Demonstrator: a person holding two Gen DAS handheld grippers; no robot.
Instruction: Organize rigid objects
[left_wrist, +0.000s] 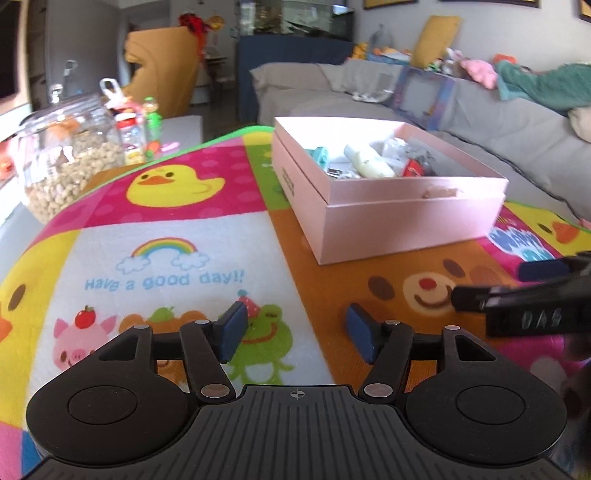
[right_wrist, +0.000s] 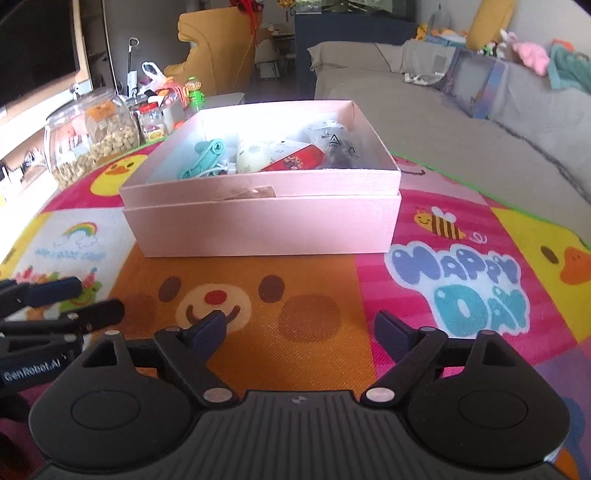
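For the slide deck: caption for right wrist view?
Open right tongs hover over cartoon mat, facing pink box of small items.

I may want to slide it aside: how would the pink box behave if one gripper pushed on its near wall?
The pink box sits flat on the mat on a broad base, so it would probably slide, not tip. Its thin walls look like cardboard and might flex. The soft mat may drag, so an off-centre push could turn it. The loose items inside might shift.
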